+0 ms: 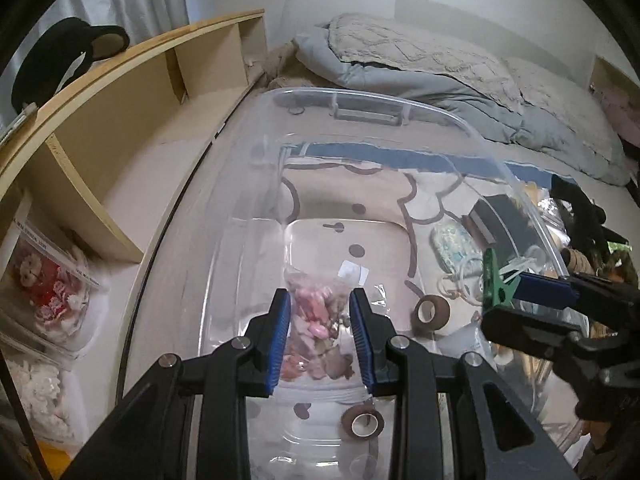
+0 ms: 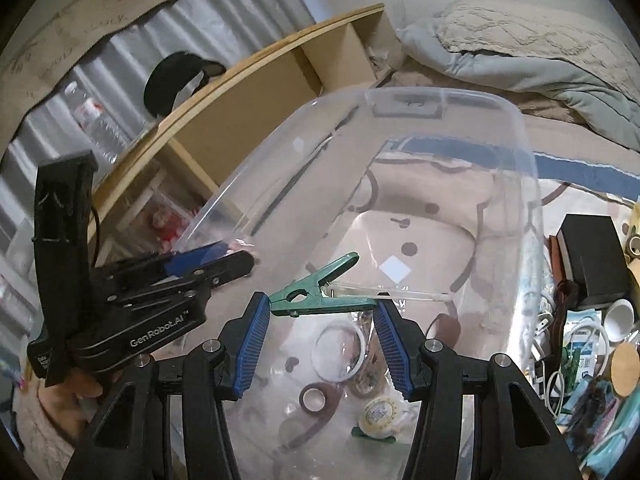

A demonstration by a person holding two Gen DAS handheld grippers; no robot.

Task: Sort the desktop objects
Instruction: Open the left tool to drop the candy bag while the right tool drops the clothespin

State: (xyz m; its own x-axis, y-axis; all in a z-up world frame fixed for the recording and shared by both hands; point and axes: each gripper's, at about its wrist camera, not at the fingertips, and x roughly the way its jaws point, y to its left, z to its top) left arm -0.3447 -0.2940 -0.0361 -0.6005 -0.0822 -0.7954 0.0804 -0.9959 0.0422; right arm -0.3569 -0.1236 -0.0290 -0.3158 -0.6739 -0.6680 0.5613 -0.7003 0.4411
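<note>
The left gripper [image 1: 320, 332] reaches over the clear plastic bin [image 1: 472, 128], its blue-padded fingers [image 1: 280, 340] on either side of a clear bag of pink and beige pieces [image 1: 316, 328]; the fingers touch the bag's sides and appear to be grasping it, above the bin floor. The right gripper [image 2: 320, 344] hovers over the same bin with a green clip [image 2: 316, 292] between its fingertips; its fingers stand wide, and whether they actually press the clip cannot be told. A clear stick [image 2: 392, 292] is attached to the clip. In the bin lie a brown tape roll [image 2: 316, 398], a white ring [image 2: 340, 354] and a round yellow-white lid [image 2: 378, 414]. The bin sits on a patterned blanket [image 2: 580, 172] beside a wooden shelf [image 1: 132, 120]. A black box [image 2: 592, 256] stands outside the bin, to its right.
</note>
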